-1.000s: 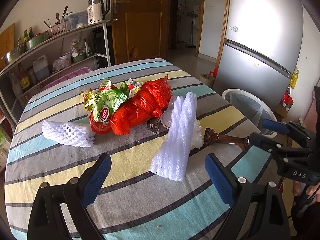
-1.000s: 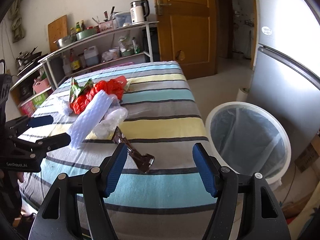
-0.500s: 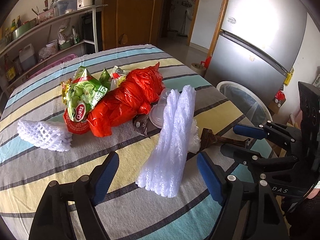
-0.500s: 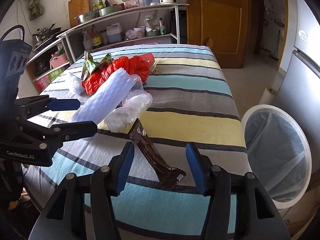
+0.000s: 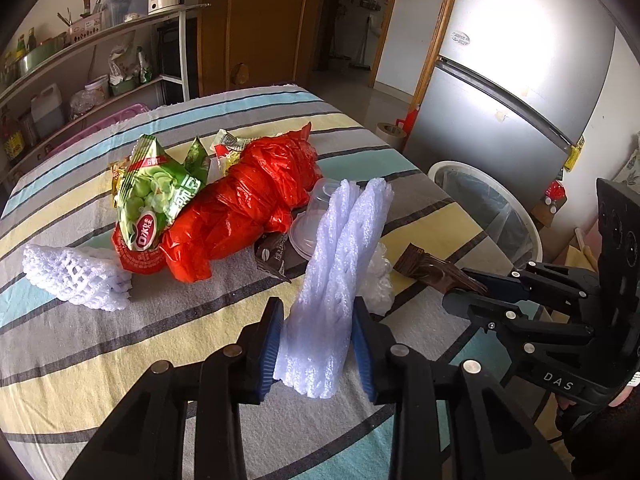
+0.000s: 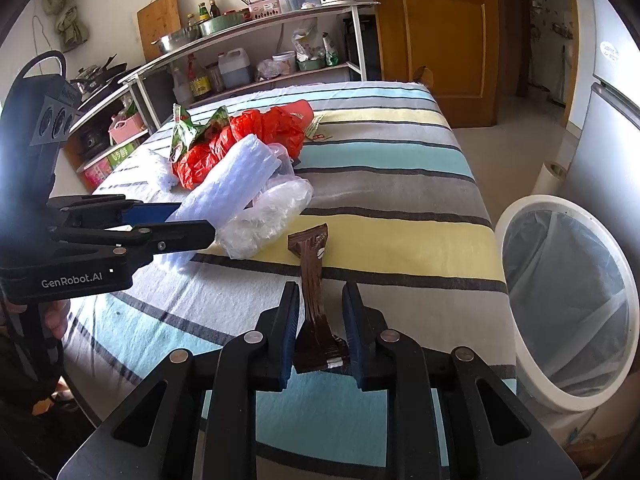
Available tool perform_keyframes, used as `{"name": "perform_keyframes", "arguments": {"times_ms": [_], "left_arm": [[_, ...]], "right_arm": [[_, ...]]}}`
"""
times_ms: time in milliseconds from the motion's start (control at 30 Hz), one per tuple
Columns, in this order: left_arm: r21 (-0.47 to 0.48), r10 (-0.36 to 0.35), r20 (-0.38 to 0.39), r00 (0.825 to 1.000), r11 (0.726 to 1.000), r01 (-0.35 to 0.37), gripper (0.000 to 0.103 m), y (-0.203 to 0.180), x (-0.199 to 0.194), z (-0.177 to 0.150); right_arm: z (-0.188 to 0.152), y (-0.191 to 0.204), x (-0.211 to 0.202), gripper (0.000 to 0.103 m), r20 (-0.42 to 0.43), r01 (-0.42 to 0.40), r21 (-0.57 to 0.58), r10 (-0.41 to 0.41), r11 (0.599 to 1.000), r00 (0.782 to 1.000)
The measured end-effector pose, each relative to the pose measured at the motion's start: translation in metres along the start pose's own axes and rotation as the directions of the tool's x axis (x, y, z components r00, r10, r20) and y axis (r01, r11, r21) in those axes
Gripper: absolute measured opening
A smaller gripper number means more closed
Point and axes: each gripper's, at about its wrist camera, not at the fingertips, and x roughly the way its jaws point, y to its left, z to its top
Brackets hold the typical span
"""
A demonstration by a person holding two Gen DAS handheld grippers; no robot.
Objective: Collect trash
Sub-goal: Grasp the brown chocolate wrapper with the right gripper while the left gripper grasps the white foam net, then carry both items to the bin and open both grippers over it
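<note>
A long white foam sleeve (image 5: pixel 344 240) stands tilted on the striped tablecloth (image 5: pixel 120 352). My left gripper (image 5: pixel 316 308) is closing on its near end, and both blue pads touch the foam. A twisted brown wrapper (image 6: pixel 312 272) lies flat by the table's near edge. My right gripper (image 6: pixel 320 292) is closing around it, and the wrapper's flared end reaches both pads. Behind lie a red plastic bag (image 5: pixel 256 200), a green snack bag (image 5: pixel 156 196), a white foam net (image 5: pixel 72 276), a clear cup (image 5: pixel 316 216) and crumpled clear plastic (image 6: pixel 268 216).
A white-rimmed bin (image 6: pixel 560 200) with a clear liner stands on the floor right of the table, beside a silver fridge (image 5: pixel 520 80). Metal shelves (image 6: pixel 260 20) with bottles and a kettle line the far wall. A wooden door (image 6: pixel 436 32) is behind the table.
Both grippers moved forward and down to the table and went from wide open to closed, the left around the foam sleeve's end, the right around the brown wrapper.
</note>
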Motion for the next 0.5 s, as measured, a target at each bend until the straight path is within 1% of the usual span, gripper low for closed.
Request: {"name": "perform_keyframes", "arguments": {"times_ms": [33,200,300,500], "left_arm": [[0.0,-0.001,0.0,1.0,1.0,0.001,0.029,0.0,0.0,0.0],[0.009,0.003,0.02,1.0,1.0,-0.003,0.025,-0.004,-0.004,-0.002],[0.002,0.005,0.025,1.0,1.0,-0.005,0.024,-0.005,-0.007,-0.001],[0.003,0.001,0.066,0.998,1.0,-0.001,0.024,-0.006,-0.024,0.003]], "right_arm": [[-0.001,0.001,-0.001,0.023,0.002,0.0,0.002,0.0,1.0,1.0],[-0.004,0.002,-0.007,0.023,0.028,-0.004,0.029,0.003,1.0,1.0],[-0.004,0.0,-0.01,0.023,0.043,0.0,0.044,-0.002,0.999,0.999],[-0.004,-0.001,-0.024,0.02,0.087,0.019,0.061,-0.025,0.998,0.996]]}}
